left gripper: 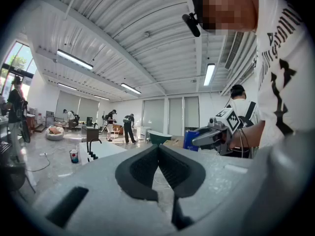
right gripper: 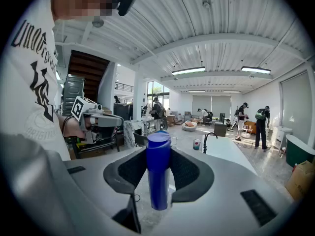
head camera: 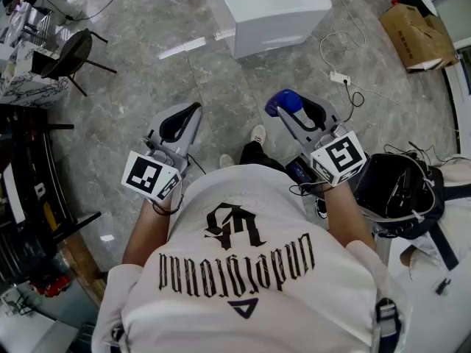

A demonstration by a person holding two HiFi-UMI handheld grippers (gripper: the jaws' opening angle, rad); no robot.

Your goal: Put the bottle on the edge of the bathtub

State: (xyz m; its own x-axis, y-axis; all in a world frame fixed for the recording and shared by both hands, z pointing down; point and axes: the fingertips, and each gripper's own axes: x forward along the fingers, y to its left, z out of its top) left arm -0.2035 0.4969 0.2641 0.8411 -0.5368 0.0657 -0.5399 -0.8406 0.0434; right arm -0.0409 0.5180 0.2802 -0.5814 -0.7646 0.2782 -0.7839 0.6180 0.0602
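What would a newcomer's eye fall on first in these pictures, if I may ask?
The blue bottle, clamped between the right gripper's jaws, stands out first. Next come the left gripper beside it, its jaws shut on nothing, and the white bathtub just ahead.

bathtub [head camera: 274, 12]: far end cut off by the head view's top edge
bottle [head camera: 282, 101]: body hidden inside right gripper [head camera: 294, 112], head view
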